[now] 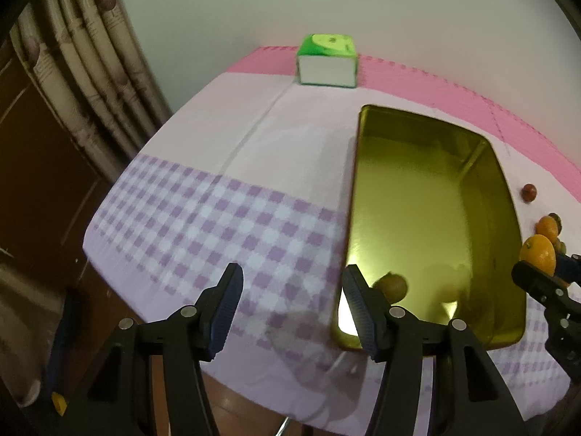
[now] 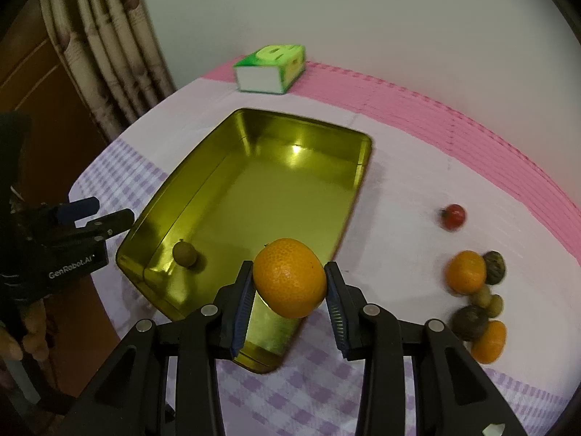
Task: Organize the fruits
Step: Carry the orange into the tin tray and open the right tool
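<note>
The right gripper (image 2: 289, 303) pinches an orange (image 2: 289, 278) between its jaws, above the gold tray's (image 2: 203, 196) near edge. The left gripper (image 1: 290, 309) hangs spread and empty beside the tray.

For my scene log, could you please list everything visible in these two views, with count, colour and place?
Tin tray: one, gold, centre of the table.
Small fruit: one, brownish-green, inside the tray's near left corner.
Held orange: one, orange, between the right gripper's fingers over the tray's near edge.
Loose oranges: two, orange, on the cloth right of the tray.
Dark fruits: two, brown, beside those oranges.
Small pale fruits: about two, yellowish-green, in the same cluster.
Red fruit: one, red, farther back on the right.
Box: one, green and white, far edge.
Tablecloth: one, white with lilac checks.
Left gripper: open, empty.
Right gripper: shut on the held orange.
</note>
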A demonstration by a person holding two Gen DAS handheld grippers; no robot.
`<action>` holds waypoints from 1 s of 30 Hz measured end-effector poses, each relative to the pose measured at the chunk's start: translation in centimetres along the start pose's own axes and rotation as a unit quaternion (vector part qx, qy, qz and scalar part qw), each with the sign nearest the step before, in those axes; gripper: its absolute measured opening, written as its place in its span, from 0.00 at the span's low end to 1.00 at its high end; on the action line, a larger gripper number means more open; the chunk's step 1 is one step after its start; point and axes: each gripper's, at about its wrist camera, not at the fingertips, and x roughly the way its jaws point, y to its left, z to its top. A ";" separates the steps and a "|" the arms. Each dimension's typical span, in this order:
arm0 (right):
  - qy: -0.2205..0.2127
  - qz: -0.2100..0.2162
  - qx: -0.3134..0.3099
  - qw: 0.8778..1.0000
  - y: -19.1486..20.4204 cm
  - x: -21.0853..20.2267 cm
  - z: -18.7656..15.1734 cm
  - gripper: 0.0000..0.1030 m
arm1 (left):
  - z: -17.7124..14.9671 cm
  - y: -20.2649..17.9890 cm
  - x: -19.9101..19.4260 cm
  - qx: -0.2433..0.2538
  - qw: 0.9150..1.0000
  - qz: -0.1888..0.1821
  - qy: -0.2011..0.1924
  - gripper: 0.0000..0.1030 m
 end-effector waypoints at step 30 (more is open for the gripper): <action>0.032 -0.024 -0.031 0.999 1.8 2.8 -0.5 0.35 | -0.6 0.8 0.1 -0.015 1.000 0.002 0.002 0.57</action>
